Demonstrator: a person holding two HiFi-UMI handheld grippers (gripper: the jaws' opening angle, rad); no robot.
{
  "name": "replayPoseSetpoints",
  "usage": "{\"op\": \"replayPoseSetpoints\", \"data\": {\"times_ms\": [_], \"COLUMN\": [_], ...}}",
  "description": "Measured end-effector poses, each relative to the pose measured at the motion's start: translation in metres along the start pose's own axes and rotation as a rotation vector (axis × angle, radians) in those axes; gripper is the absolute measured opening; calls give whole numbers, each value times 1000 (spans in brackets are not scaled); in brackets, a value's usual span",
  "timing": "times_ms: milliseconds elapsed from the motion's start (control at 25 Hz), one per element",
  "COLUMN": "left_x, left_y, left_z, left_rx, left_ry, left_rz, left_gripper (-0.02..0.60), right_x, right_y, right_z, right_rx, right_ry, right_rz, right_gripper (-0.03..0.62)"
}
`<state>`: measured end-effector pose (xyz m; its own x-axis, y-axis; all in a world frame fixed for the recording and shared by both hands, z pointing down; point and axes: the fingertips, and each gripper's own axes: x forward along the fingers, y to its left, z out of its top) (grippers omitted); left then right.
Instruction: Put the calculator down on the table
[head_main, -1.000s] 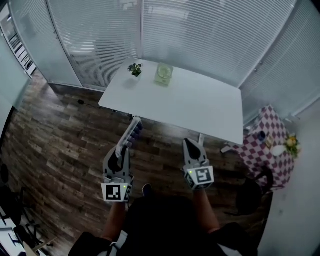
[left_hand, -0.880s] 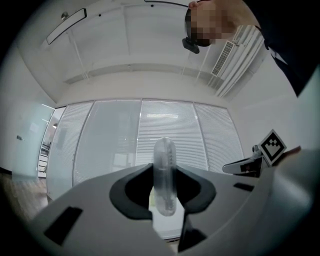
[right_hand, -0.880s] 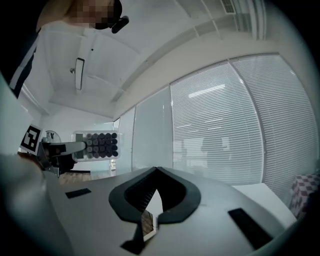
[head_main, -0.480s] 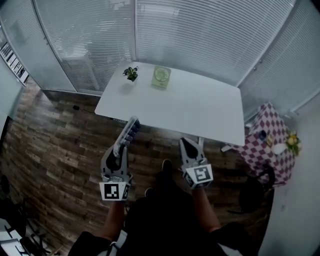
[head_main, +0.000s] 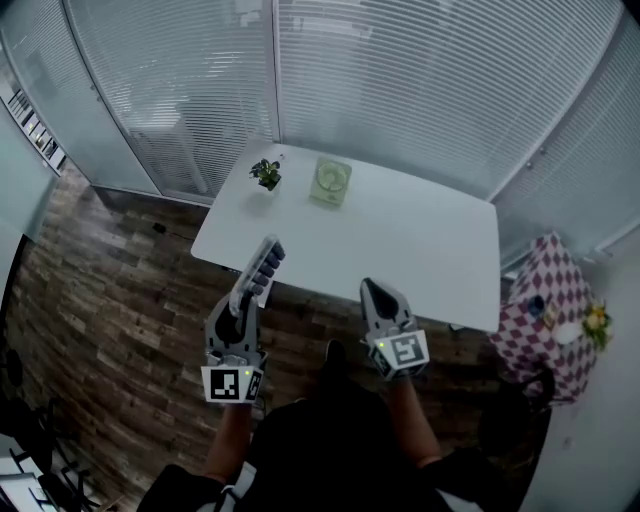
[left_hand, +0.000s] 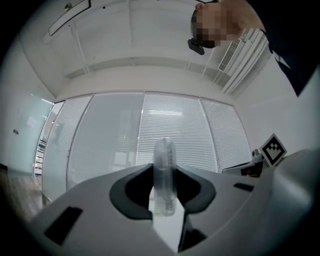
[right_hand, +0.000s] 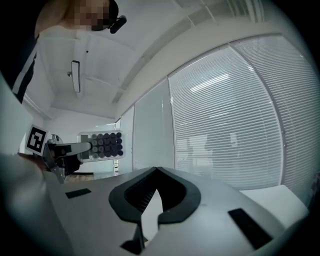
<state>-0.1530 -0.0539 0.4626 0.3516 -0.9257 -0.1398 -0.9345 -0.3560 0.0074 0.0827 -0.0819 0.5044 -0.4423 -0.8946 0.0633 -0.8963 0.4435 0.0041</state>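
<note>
Head view, steeply down: the left gripper is out front with the calculator in its jaws. It is gripped by the near end, and the far end pokes forward, showing against the near edge of the white table. The calculator is up in the air, not resting on anything, with wood floor beneath the hands.

Left gripper view confirms it. The jaws are part-way closed and pressed on both flat faces of the calculator, which stands edge-on between them as a thin pale slab.

Over to the right gripper, level with the left and well apart from it, also pointing towards the table. Right gripper view shows its jaws together at the tips with nothing between them. Off to that view's left, the calculator turns its face this way, with rows of dark round keys and the left gripper's fingers on its end.

On the table's far side sit a small potted plant and, just beside it, a pale green box-like thing; I can't tell what it is. The rest of the tabletop is bare white. White blinds run behind it. A checked cloth covers a smaller table at the far right.
</note>
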Motion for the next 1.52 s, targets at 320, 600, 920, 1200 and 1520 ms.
{"op": "replayPoseSetpoints", "data": {"times_ms": [320, 600, 920, 1200, 1520], "left_x": [61, 117, 146, 162, 179], "left_y": [10, 4, 0, 8, 26], "left_z": [-10, -8, -14, -29, -27], "left_rx": [4, 15, -16, 0, 51], "left_ry": [25, 23, 31, 57, 56], "left_rz": [39, 68, 115, 115, 62], "left_gripper": [98, 98, 98, 98, 98], "right_x": [53, 96, 123, 141, 164], "right_y": [-46, -84, -104, -105, -103], "right_z": [8, 20, 26, 20, 24], "right_rx": [-1, -17, 27, 47, 39], "right_ry": [6, -2, -9, 0, -7], "right_rz": [6, 56, 126, 129, 82], "right_gripper": [5, 5, 5, 5, 5]}}
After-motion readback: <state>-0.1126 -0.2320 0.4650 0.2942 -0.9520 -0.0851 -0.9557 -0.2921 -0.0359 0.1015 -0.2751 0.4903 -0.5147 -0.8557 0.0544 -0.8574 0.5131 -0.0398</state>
